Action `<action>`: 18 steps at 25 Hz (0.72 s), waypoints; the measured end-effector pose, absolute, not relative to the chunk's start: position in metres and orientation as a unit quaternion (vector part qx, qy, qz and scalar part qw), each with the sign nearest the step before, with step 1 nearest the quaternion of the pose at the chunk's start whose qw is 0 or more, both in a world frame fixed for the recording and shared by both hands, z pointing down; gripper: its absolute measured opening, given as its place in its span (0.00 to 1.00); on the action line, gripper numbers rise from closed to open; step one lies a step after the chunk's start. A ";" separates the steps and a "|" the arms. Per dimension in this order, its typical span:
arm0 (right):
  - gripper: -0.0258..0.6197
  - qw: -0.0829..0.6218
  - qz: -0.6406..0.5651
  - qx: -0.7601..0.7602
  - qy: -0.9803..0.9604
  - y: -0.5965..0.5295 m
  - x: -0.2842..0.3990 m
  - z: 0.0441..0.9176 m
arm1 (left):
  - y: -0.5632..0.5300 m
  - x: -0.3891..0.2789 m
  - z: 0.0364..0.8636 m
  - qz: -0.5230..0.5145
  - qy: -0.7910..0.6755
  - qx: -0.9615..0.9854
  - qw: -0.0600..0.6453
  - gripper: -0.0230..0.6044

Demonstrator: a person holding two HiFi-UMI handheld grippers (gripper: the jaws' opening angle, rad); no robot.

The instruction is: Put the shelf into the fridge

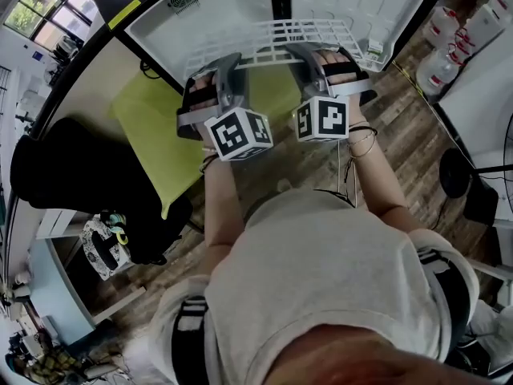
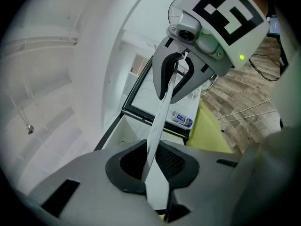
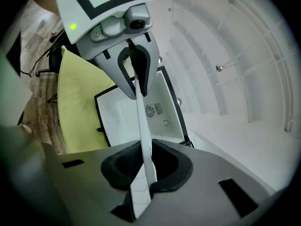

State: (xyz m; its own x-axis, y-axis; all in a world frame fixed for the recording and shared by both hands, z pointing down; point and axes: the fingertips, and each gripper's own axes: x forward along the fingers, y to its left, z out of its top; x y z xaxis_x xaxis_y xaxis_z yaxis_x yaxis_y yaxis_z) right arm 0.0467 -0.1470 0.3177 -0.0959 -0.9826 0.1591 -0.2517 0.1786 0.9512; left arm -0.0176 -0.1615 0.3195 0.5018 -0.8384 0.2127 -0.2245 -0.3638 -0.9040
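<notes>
White wire shelf, near edge pinched by left gripper and right gripper; fridge logo illegible; yellow-green mat alongside.

The white wire shelf is gripped along its near edge by the left claw and right claw, before the open fridge

The shelf lies across left gripper and right gripper, just before the open fridge.
</notes>
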 end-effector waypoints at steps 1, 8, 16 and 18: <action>0.13 0.451 -0.406 0.497 -0.620 -0.153 0.046 0.317 | -0.167 -0.019 0.319 -0.351 0.357 -0.746 0.438 0.14; 0.13 0.445 -0.411 0.487 -0.629 -0.189 0.034 0.323 | -0.201 -0.031 0.325 -0.360 0.367 -0.739 0.435 0.14; 0.13 0.447 -0.409 0.461 -0.648 -0.210 0.011 0.339 | -0.219 -0.054 0.342 -0.376 0.377 -0.741 0.409 0.14; 0.13 0.447 -0.407 0.453 -0.655 -0.213 0.008 0.346 | -0.222 -0.058 0.349 -0.384 0.378 -0.741 0.401 0.14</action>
